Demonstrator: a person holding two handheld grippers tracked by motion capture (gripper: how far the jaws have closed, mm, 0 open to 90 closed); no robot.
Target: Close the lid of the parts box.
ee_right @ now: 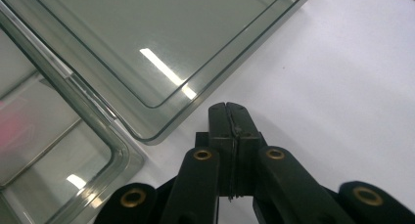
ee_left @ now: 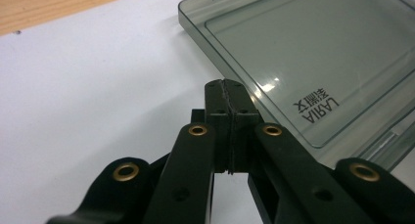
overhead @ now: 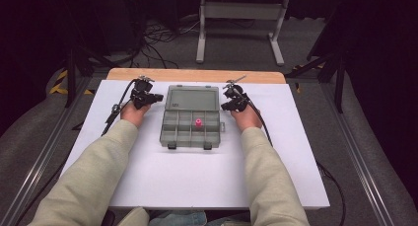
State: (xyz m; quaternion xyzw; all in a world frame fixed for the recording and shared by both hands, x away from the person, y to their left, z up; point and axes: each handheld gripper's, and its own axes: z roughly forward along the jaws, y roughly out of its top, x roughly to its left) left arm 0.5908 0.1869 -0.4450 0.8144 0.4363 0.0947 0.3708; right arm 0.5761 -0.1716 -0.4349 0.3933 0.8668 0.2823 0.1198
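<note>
A clear grey compartment box lies open in the middle of the white table, its lid folded flat toward the far side. One small pink piece stands in a middle compartment. My left gripper rests at the lid's left edge, jaws pressed together with nothing between them; in its own view the left gripper touches the lid rim. My right gripper sits at the lid's right edge, also shut and empty; in its own view the right gripper is beside the lid corner.
The white table top has a wooden strip along its far edge. A white metal stand and cables lie on the floor beyond. Both forearms in beige sleeves reach in from below, flanking the box.
</note>
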